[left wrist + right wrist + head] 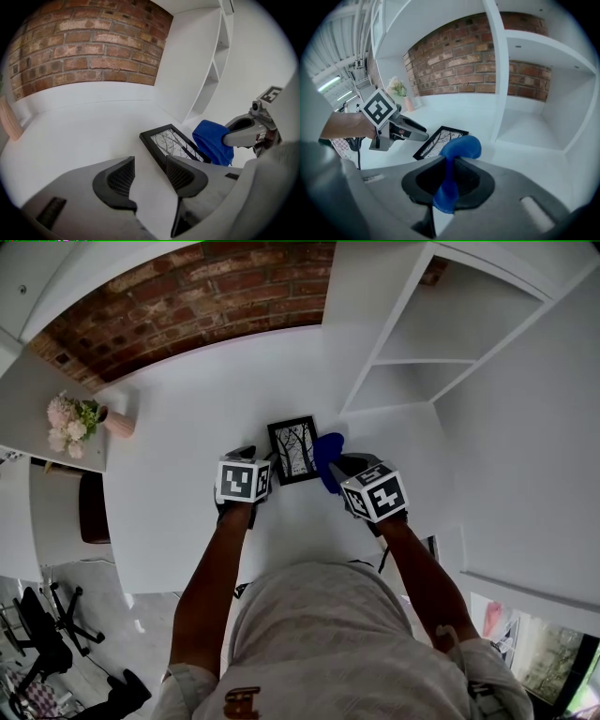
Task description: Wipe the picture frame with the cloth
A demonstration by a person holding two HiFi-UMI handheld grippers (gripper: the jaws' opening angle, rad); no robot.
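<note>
The black-framed picture of bare trees (292, 449) lies flat near the middle of the white tabletop (187, 427), somewhat toward its right edge. The bunched blue cloth (327, 458) meets the frame's right side; whether it presses on the glass cannot be told. The right gripper (336, 470) has its jaws clamped on the cloth, a fold bulging out ahead of them and a tail hanging below. The left gripper (265, 465) sits at the frame's left side with its jaws moderately apart and only bare tabletop between them. One jaw is just beside the frame's near corner, contact unclear. The wipe looks to be at its start, the cloth brought to the frame's edge. The next move probably calls for drawing the cloth across the glass and round the black border. The left jaws would steady the light frame so that it does not slide on the smooth top. Beyond the tabletop's far edge rises a red brick wall (187, 296), and a white open shelving unit (450, 343) stands along the right edge. Off the left edge a lower surface carries pink and white flowers (70, 423) in a pink vase (119, 423), and a black office chair (42, 624) stands on the floor below
</note>
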